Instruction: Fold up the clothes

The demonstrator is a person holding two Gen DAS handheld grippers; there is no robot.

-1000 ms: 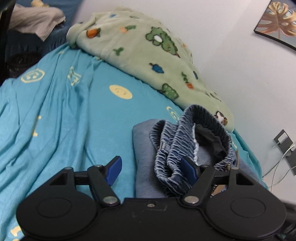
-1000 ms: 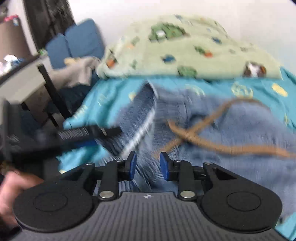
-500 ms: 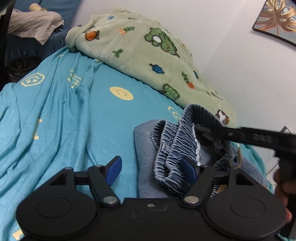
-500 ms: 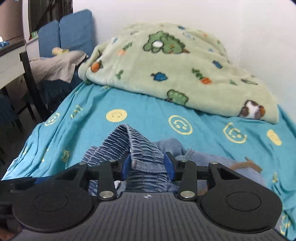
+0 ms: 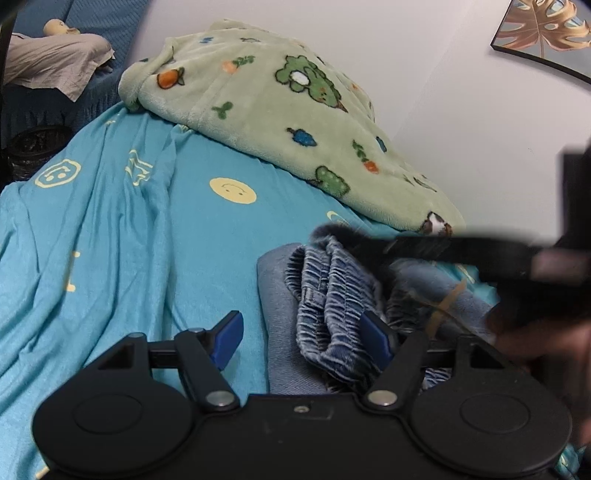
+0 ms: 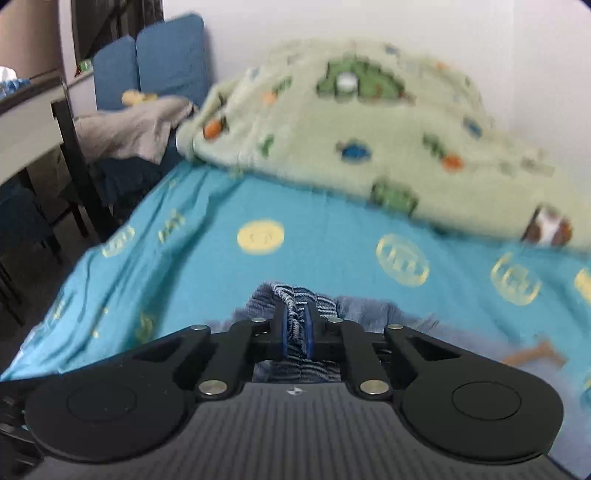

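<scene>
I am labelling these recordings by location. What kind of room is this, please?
Most likely a bedroom: a bed with a turquoise smiley-print sheet, a green plush blanket heaped against the wall, and a framed leaf picture above. Denim trousers lie on the sheet.

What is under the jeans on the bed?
The jeans lie on the blue bedsheet, which shows all around them. A tan drawstring lies on top of the denim. Whatever is directly beneath the bunched denim is covered.

2 claws (image 5: pixel 301 334) (image 6: pixel 295 325), 1 denim garment (image 5: pixel 325 295), 1 green blanket (image 5: pixel 288 110), 1 sheet (image 5: pixel 129 240).
</scene>
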